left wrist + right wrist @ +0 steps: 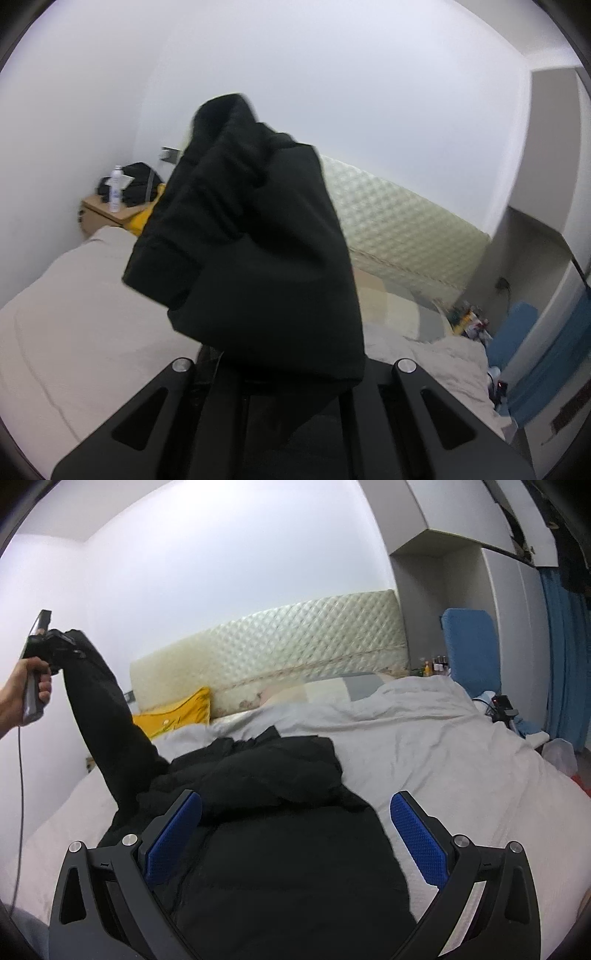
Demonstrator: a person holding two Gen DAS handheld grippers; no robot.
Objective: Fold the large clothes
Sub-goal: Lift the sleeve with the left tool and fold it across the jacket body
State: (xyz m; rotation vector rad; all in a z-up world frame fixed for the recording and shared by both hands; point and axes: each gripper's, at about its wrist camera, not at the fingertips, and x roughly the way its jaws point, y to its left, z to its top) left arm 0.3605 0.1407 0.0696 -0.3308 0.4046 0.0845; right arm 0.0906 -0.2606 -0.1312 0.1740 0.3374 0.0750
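A large black jacket (280,849) lies crumpled on the pale bed (443,746). One sleeve (107,709) is pulled up to the left, and my left gripper (62,642), held in a person's hand (18,698), is shut on its end. In the left wrist view the sleeve end (255,240) bunches up in front of the camera and hides the fingertips of the left gripper (291,373). My right gripper (295,797) hovers low over the jacket's body with its blue pads (417,834) wide apart and nothing pressed between them.
A quilted headboard (295,635) and a yellow pillow (177,712) are at the bed's far end. A wooden nightstand (99,214) carries a white bottle (115,190) and a black bag (136,182). A blue chair (469,646) and a wardrobe (517,609) stand at the right.
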